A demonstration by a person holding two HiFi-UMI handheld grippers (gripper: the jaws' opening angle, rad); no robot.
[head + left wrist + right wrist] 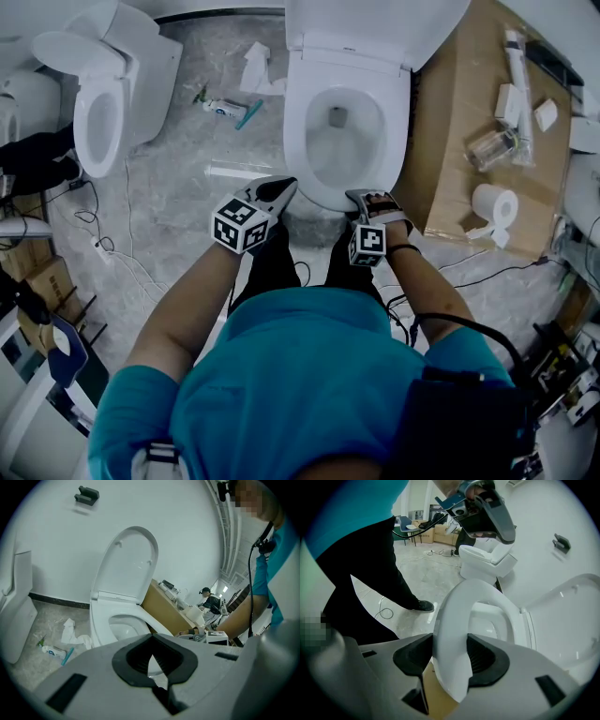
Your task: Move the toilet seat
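I have the right gripper [364,199] clamped on the front edge of the toilet seat [457,616], its two pads pressing on either side of the white ring, which shows tilted up off the bowl [337,141] at its front in the right gripper view while its back stays at the hinge. The lid [133,559] stands upright against the wall behind it. My left gripper [277,190] sits just beside the front-left of the bowl with its jaws together on nothing, and a sheet of cardboard [459,112] lies on the floor to the toilet's right.
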